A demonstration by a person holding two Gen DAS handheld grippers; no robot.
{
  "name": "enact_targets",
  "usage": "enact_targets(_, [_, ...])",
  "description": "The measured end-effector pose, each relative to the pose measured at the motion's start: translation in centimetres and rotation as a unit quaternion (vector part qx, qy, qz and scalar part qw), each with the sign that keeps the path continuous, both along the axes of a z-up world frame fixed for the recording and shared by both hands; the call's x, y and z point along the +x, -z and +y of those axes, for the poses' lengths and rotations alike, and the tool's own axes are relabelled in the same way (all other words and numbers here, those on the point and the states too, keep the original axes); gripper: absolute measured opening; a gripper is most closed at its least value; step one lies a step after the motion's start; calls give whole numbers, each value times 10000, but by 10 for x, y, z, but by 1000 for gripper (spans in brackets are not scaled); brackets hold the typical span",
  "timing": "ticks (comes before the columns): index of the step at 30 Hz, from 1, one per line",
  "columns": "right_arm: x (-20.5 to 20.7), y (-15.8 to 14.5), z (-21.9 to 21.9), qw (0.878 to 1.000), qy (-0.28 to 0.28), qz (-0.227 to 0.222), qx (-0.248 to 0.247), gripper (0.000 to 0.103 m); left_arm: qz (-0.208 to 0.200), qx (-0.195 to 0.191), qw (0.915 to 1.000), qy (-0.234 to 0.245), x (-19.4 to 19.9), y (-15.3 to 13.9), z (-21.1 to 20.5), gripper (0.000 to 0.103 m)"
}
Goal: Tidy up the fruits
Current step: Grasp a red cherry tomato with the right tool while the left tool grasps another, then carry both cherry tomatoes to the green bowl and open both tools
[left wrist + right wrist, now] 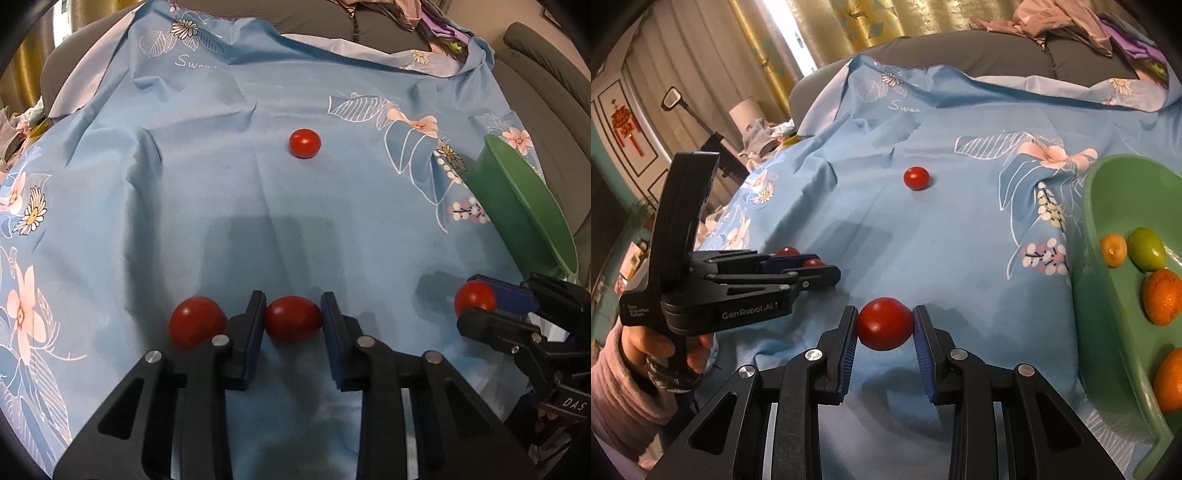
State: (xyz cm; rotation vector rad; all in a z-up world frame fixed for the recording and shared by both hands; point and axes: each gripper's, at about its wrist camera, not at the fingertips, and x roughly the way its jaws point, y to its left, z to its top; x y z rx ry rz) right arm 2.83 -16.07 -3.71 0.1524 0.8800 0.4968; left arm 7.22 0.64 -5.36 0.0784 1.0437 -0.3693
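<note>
My left gripper (293, 314) is shut on a red cherry tomato (293, 319) low over the blue floral cloth (221, 192). A second tomato (195, 326) lies just left of its left finger. A third tomato (304, 143) lies alone farther out on the cloth. My right gripper (885, 325) is shut on another red tomato (885, 324); it also shows in the left wrist view (474, 298) at the right. The green bowl (1108, 295) at the right holds small oranges (1162, 295) and a green fruit (1146, 248).
The cloth covers a grey sofa (369, 26) with crumpled clothes (1063, 18) at the back. A gold curtain (849, 22) and cluttered furniture stand to the left. The left gripper body and hand (701, 288) sit left of the right gripper.
</note>
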Motion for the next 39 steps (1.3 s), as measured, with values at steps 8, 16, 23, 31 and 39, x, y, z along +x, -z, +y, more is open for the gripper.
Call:
enact_targets(8, [-10,-12,-2,9999,24,-140,25,32,-192,11,9998,61,-17,-19,-4,30])
enact_targets(16, [-22,-30,-6,9991,111,-386,95,32,-454,31,9987,235,-37,-42,-19,30])
enact_targets(23, [-36,-46,-23,9974,317,-625,178,32,-755,73,9960,482,-51,-65,-40,30])
enact_targets(31, [-48,-60,-53,9935,671,-882,261,32,-1029,106,9912,829,-60,-84,-73,30])
enact_targets(39, [-56,-66,-86,9887,1061,-1023,287,32,-1206,66,9848,1251,-64,-97,-114,30])
